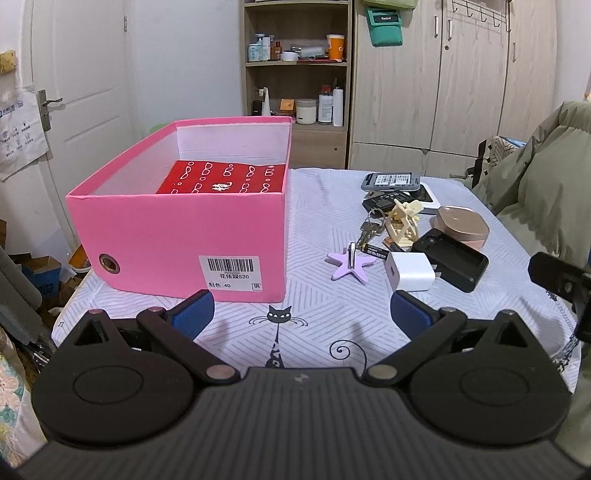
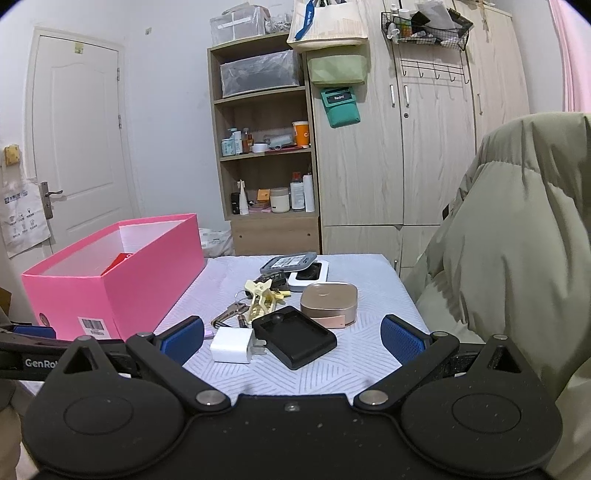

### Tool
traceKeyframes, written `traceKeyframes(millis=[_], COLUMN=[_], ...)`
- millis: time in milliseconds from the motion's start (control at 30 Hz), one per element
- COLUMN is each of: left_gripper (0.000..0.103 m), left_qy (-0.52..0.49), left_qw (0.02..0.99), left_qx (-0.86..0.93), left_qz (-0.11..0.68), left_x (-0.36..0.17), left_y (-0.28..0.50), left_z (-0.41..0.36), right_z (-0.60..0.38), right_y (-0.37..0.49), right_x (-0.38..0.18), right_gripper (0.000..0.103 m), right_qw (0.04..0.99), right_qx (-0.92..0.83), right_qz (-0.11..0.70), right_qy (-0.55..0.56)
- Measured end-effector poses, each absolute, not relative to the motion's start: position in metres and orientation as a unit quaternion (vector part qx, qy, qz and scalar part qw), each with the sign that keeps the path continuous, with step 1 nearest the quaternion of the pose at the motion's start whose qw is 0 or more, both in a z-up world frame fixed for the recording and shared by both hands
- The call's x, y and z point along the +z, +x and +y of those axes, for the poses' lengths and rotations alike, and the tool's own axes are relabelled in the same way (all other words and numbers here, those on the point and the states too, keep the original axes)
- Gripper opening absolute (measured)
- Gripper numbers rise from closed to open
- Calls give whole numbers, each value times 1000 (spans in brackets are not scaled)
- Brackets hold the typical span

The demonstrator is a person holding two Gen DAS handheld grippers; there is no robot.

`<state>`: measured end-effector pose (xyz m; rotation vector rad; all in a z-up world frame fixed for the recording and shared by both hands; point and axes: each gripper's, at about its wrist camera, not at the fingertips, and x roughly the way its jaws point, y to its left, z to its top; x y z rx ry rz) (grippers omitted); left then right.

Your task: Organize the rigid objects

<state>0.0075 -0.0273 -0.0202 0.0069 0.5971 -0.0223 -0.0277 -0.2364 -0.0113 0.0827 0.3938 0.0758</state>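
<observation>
Left gripper (image 1: 302, 310): fingers held apart, nothing gripped.
Right gripper (image 2: 291, 339): fingers held apart, nothing gripped.
Left view only: purple star (image 1: 349, 266) beside pink box (image 1: 177, 236).
Right view only: wire basket (image 2: 424, 27) seen on wardrobe.

We see a table under a pale cat-print cloth (image 1: 317, 325) bearing an open pink cardboard box (image 1: 177, 236), a white cube charger (image 1: 408, 271) and a black plastic cradle (image 2: 295, 338).

Obstacles: pink box (image 1: 177, 236) walls your left side; its top is open, with a red packet (image 1: 225, 179) covering the floor. A dense pile, white charger (image 2: 232, 345) through black cradle (image 2: 295, 338), blocks your right. Bare tablecloth (image 1: 314, 221) between them gives you passage.
</observation>
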Motion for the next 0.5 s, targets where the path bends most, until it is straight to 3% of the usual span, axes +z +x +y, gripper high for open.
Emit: traceKeyframes(millis=[500], left_gripper=[103], left_qy=[-5], left_qw=[958], left_qx=[-3], left_qz=[285], left_x=[-26], left_y=[8], left_z=[-26], right_z=[-233], right_y=[-30], right_x=[-15], right_gripper=[103], right_qw=[981], right_qx=[43], right_qz=[186], right_qy=[29])
